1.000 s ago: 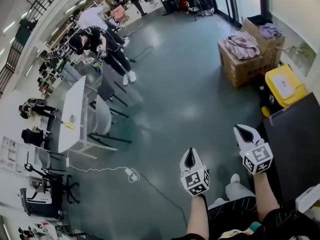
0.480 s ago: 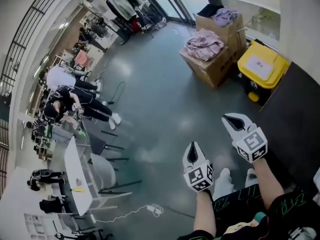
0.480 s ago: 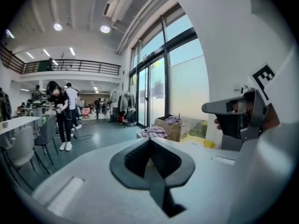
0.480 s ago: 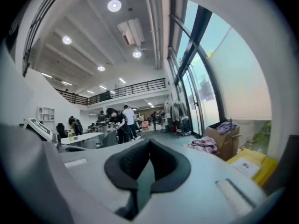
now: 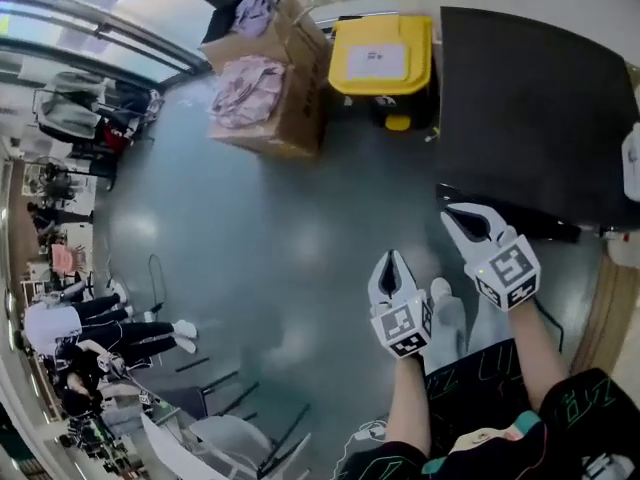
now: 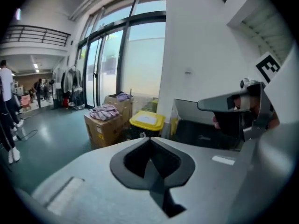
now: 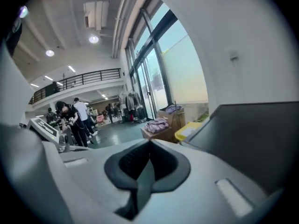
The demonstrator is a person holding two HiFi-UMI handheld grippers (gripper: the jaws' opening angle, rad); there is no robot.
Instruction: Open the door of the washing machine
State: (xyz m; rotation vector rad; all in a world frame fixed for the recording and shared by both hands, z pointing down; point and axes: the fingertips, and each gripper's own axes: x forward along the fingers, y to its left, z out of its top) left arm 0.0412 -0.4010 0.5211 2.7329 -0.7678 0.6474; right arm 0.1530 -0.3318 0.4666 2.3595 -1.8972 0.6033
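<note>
Counted on the floor: two cardboard boxes, a nearer box (image 5: pixel 285 118) and a farther box (image 5: pixel 288 30). Each carries one heap of clothing, a pink heap (image 5: pixel 245 83) and a purple heap (image 5: pixel 255 8), two heaps in all. One yellow-lidded bin (image 5: pixel 385 56) and one dark-topped machine (image 5: pixel 530 108) are noted, along with two grippers, the left gripper (image 5: pixel 392 258) and the right gripper (image 5: pixel 458 218). Two people are countable across the hall, a person in white (image 5: pixel 50 323) and a person in black (image 5: pixel 85 363); the remaining figures are too small to count.
</note>
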